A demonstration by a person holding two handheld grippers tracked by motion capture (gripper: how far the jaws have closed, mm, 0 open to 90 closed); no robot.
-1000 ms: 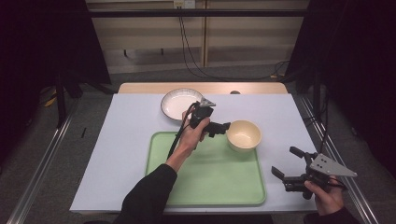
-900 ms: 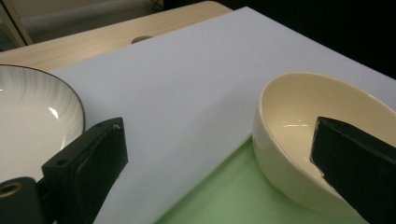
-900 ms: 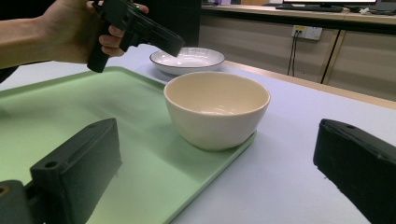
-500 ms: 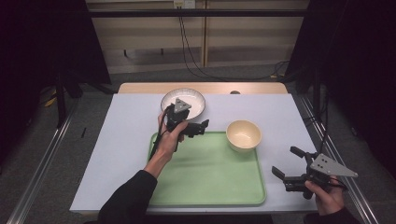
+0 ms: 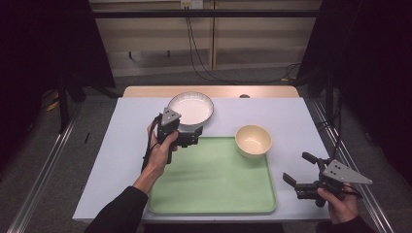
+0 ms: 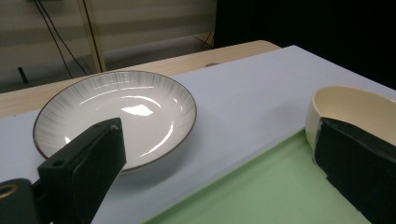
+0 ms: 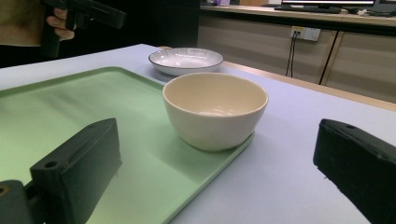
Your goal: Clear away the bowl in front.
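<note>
White plate (image 5: 190,108) just beyond the spread, empty left claw (image 5: 187,136), not touching

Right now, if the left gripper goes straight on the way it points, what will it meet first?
Probably the plate: the left gripper is open and aimed over its near rim, with the bowl off to one side. Height above the rim is unclear.

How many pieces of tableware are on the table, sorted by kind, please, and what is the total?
Plate: 1, white with a dark rim, on the table cover.
Bowl: 1, cream, at the tray's far right corner.
Tray: 1, green.
Total: 3.
</note>
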